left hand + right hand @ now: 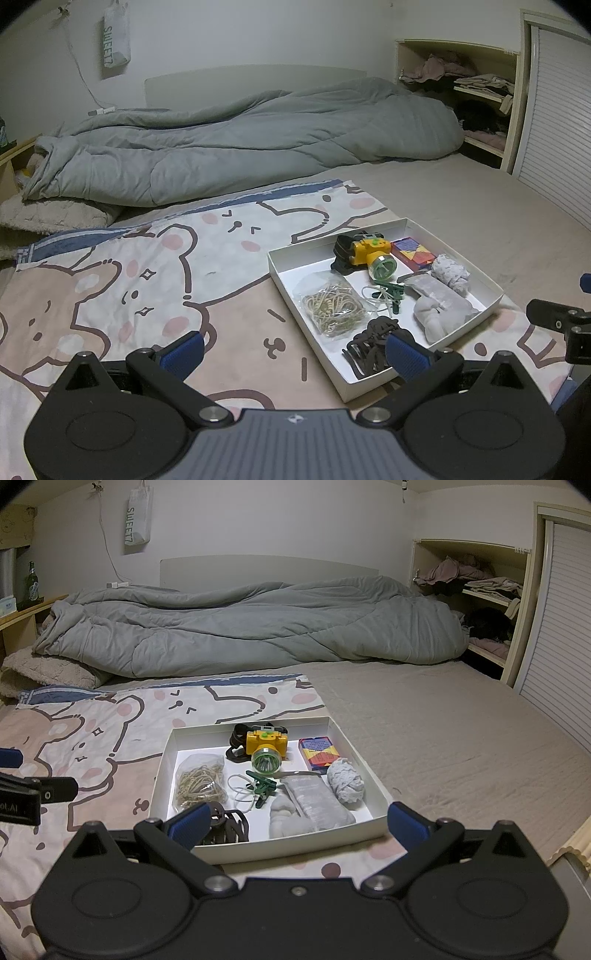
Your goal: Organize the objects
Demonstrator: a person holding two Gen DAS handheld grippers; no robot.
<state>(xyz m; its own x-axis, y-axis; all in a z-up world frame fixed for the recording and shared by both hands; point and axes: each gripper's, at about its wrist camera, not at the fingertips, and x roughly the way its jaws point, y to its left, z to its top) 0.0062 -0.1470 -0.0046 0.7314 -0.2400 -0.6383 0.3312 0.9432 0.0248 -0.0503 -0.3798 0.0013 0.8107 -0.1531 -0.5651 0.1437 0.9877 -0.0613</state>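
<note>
While the left gripper (291, 354) hovers with its 2 ribbed blue pads spread wide and empty, the left wrist view shows a shallow white cardboard tray (291, 295) lying on a cartoon-bear printed sheet (129, 280). Its contents are a yellow plastic headlamp (371, 253), a clear bag of tan rubber bands (332, 308), green clothespins (388, 293), a dark brown hair claw (369, 341) and a colourful small box (412, 253). From the right wrist view, the right gripper (295, 823) is likewise spread and holds nothing, poised just before the tray's near wall (295, 843); a crinkled grey-white bundle (345, 781), a flat grey pouch (314, 794) and knotted pale cloth (282, 812) fill the right side. A rumpled grey quilted duvet (240, 627) lies behind.
</note>
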